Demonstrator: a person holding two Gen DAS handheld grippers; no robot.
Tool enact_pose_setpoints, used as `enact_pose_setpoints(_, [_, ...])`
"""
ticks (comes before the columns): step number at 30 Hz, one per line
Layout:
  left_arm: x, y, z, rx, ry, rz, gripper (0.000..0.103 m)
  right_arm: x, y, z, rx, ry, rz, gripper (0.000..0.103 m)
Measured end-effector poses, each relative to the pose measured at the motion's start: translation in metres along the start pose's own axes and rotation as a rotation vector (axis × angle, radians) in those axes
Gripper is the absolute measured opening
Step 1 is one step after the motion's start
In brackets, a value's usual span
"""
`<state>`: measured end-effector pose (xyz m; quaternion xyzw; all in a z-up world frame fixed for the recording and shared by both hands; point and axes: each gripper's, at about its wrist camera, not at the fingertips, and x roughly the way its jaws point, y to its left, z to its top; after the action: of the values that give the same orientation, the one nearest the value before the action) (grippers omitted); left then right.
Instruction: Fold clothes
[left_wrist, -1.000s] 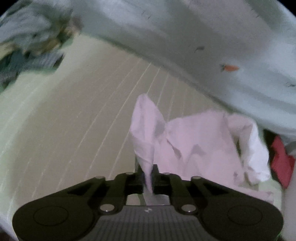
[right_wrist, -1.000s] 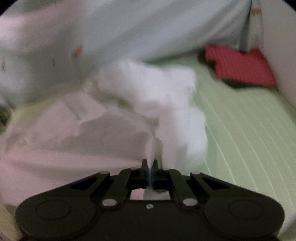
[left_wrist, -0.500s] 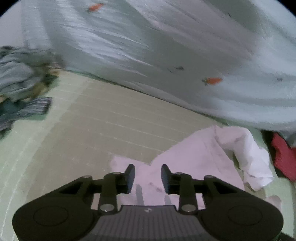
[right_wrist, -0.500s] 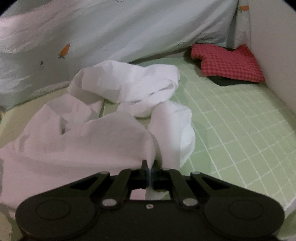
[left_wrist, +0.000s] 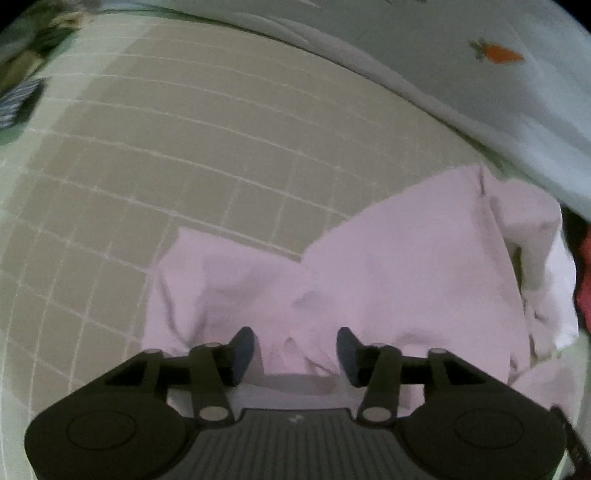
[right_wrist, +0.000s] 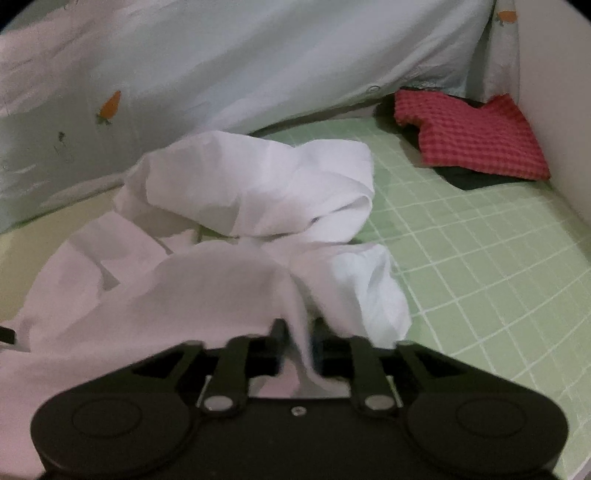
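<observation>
A crumpled white garment (left_wrist: 388, 273) lies on the green checked sheet (left_wrist: 184, 155). In the left wrist view my left gripper (left_wrist: 295, 345) is open, its jaws wide apart just above the garment's near edge, holding nothing. In the right wrist view the garment (right_wrist: 251, 192) is bunched in loose folds. My right gripper (right_wrist: 299, 326) has its jaws parted a little, with a fold of the white cloth hanging between them.
A pale blue duvet with small carrot prints (right_wrist: 258, 62) rises along the far side. A red checked cloth on a dark one (right_wrist: 476, 140) lies at the far right by a white wall (right_wrist: 554, 92). A pile of grey and striped clothes (left_wrist: 22, 92) is at far left.
My left gripper let go of the white garment, opened wide and the cloth dropped flat onto the sheet. My right gripper's jaws, shut on the cloth before, have parted slightly.
</observation>
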<state>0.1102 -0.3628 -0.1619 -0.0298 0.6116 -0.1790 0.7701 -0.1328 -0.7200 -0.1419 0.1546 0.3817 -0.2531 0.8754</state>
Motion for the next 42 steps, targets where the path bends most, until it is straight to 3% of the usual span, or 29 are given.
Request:
enact_pose_setpoints(1, [0.003, -0.001, -0.001, 0.006, 0.007, -0.011, 0.050, 0.003, -0.002, 0.000, 0.010, 0.010, -0.003, 0.039])
enact_pose_setpoints(4, [0.009, -0.005, -0.004, -0.011, 0.026, -0.060, 0.013, 0.012, -0.010, 0.002, 0.059, 0.038, 0.025, 0.051])
enact_pose_setpoints(5, [0.009, -0.007, -0.004, -0.012, 0.025, -0.065, 0.010, 0.014, -0.011, 0.003, 0.068, 0.041, 0.042, 0.051])
enact_pose_setpoints(6, [0.008, -0.008, -0.004, -0.010, 0.016, -0.064, 0.009, 0.016, -0.012, 0.004, 0.076, 0.045, 0.060, 0.050])
enact_pose_setpoints(8, [0.001, -0.005, -0.004, -0.032, -0.018, -0.069, 0.007, 0.021, -0.010, 0.009, 0.063, 0.062, 0.104, 0.028])
enact_pose_setpoints(9, [-0.002, -0.003, -0.004, -0.046, -0.037, -0.073, 0.007, 0.023, -0.009, 0.011, 0.054, 0.069, 0.124, 0.011])
enact_pose_setpoints(10, [-0.007, -0.001, -0.003, -0.059, -0.061, -0.076, 0.007, 0.021, -0.004, 0.016, 0.022, 0.048, 0.124, 0.008])
enact_pose_setpoints(15, [-0.031, 0.024, 0.018, -0.200, -0.143, -0.142, 0.007, 0.011, 0.016, 0.046, -0.117, -0.074, 0.113, 0.005])
enact_pose_setpoints(22, [-0.082, 0.058, 0.062, -0.302, -0.318, -0.187, 0.007, -0.034, 0.038, 0.143, -0.142, -0.430, 0.131, 0.004])
enact_pose_setpoints(27, [-0.132, 0.072, 0.086, -0.312, -0.488, -0.141, 0.007, -0.085, 0.058, 0.181, -0.158, -0.648, 0.171, 0.004])
enact_pose_setpoints(30, [-0.157, 0.091, 0.087, -0.355, -0.574, -0.067, 0.007, -0.104, 0.049, 0.185, -0.109, -0.711, 0.135, 0.004])
enact_pose_setpoints(32, [-0.166, 0.106, 0.081, -0.397, -0.611, -0.006, 0.007, -0.093, 0.031, 0.175, -0.078, -0.674, 0.034, 0.004])
enact_pose_setpoints(34, [-0.161, 0.124, 0.067, -0.457, -0.595, 0.048, 0.007, -0.082, 0.013, 0.164, -0.046, -0.633, -0.067, 0.005])
enact_pose_setpoints(36, [-0.148, 0.141, 0.051, -0.524, -0.550, 0.090, 0.007, -0.052, -0.016, 0.140, 0.019, -0.492, -0.173, 0.005])
enact_pose_setpoints(38, [-0.133, 0.153, 0.034, -0.577, -0.484, 0.119, 0.011, -0.017, -0.043, 0.112, 0.095, -0.287, -0.228, 0.008])
enact_pose_setpoints(41, [-0.121, 0.156, 0.006, -0.610, -0.419, 0.147, 0.022, 0.005, -0.067, 0.068, 0.261, -0.098, -0.159, 0.024])
enact_pose_setpoints(42, [-0.120, 0.155, -0.003, -0.613, -0.410, 0.151, 0.026, 0.005, -0.069, 0.055, 0.294, -0.083, -0.143, 0.037])
